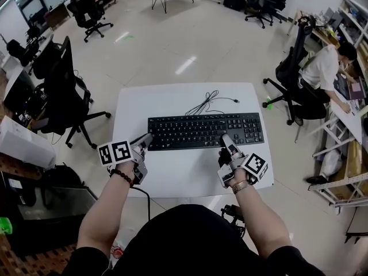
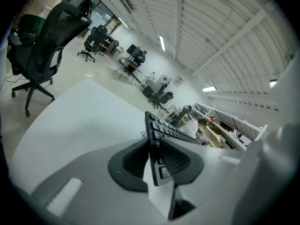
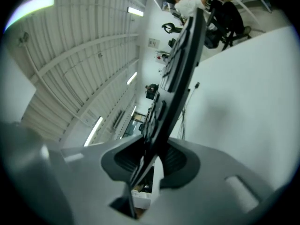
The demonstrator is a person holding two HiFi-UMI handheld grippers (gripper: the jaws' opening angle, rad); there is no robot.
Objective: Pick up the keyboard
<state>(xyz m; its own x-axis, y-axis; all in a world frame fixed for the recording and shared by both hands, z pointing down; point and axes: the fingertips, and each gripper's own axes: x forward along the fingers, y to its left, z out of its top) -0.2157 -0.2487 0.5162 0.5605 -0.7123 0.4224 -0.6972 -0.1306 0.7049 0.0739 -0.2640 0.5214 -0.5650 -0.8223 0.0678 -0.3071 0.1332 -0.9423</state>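
A black keyboard (image 1: 204,131) lies across the middle of the white table (image 1: 172,177), and its thin black cable (image 1: 210,102) curls away toward the far edge. My left gripper (image 1: 146,138) is shut on the keyboard's near left corner; in the left gripper view the keyboard (image 2: 161,130) runs edge-on between the ribbed pads (image 2: 136,161). My right gripper (image 1: 224,137) is shut on the near edge right of the middle. In the right gripper view the keyboard (image 3: 180,64) stands as a dark slab clamped between the pads (image 3: 176,161). Whether it is off the table I cannot tell.
Black office chairs (image 1: 63,91) stand on the floor to the table's left. A person (image 1: 322,73) sits at a desk on the right, beside another chair (image 1: 293,68). A black bag or box (image 1: 34,223) sits on the floor near my left side.
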